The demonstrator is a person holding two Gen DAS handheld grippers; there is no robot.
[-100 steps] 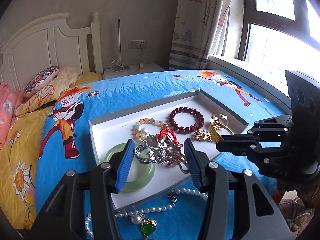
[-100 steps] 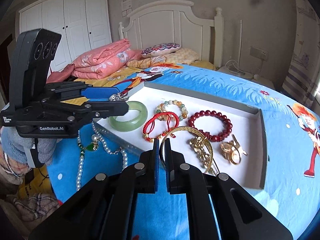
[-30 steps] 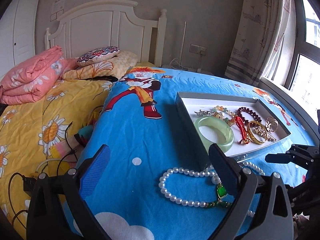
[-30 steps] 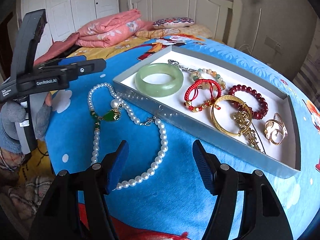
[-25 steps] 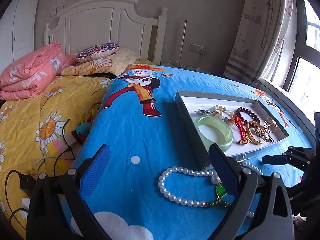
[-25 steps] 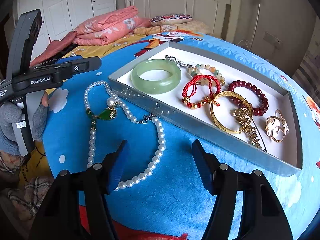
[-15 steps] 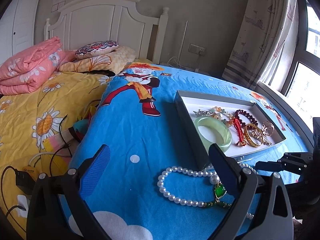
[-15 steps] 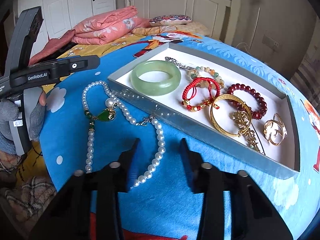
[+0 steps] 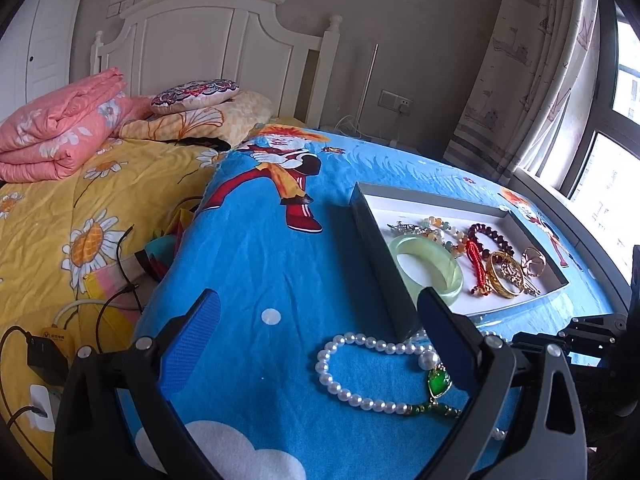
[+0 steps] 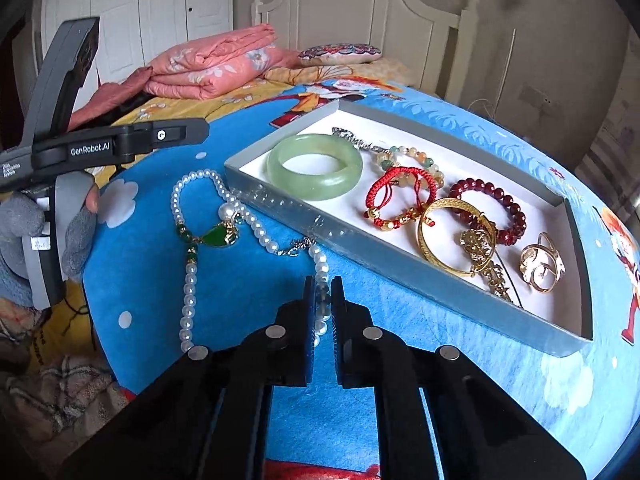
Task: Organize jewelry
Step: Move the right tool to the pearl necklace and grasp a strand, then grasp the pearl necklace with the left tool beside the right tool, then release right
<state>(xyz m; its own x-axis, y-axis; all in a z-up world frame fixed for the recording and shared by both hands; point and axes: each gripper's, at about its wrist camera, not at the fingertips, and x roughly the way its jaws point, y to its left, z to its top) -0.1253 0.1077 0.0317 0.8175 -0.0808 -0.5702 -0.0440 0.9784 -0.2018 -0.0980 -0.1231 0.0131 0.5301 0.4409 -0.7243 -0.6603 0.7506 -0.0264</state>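
A pearl necklace (image 10: pixel 188 276) with a green pendant (image 10: pixel 218 236) lies on the blue bedspread beside a grey jewelry tray (image 10: pixel 360 248). My right gripper (image 10: pixel 321 292) is shut on the pearl necklace near its lower strand. The tray holds a jade bangle (image 10: pixel 315 166), a red cord bracelet (image 10: pixel 400 196), a dark red bead bracelet (image 10: pixel 490 208), a gold bangle (image 10: pixel 454 234) and a gold ring (image 10: pixel 542 262). My left gripper (image 9: pixel 320 320) is open and empty above the necklace (image 9: pixel 360 396), left of the tray (image 9: pixel 380 256).
Folded pink quilt (image 9: pixel 56 136) and pillows (image 9: pixel 196 92) lie near the white headboard (image 9: pixel 208 44). Cables and a charger (image 9: pixel 44 356) lie at the bed's left edge. A window and curtain (image 9: pixel 532 92) are at the right. White wardrobe (image 10: pixel 160 8) stands behind.
My right gripper has closed from wide open onto the pearl strand. My left gripper let go of the silver piece, now lying in the tray, pulled back left, and stays open.
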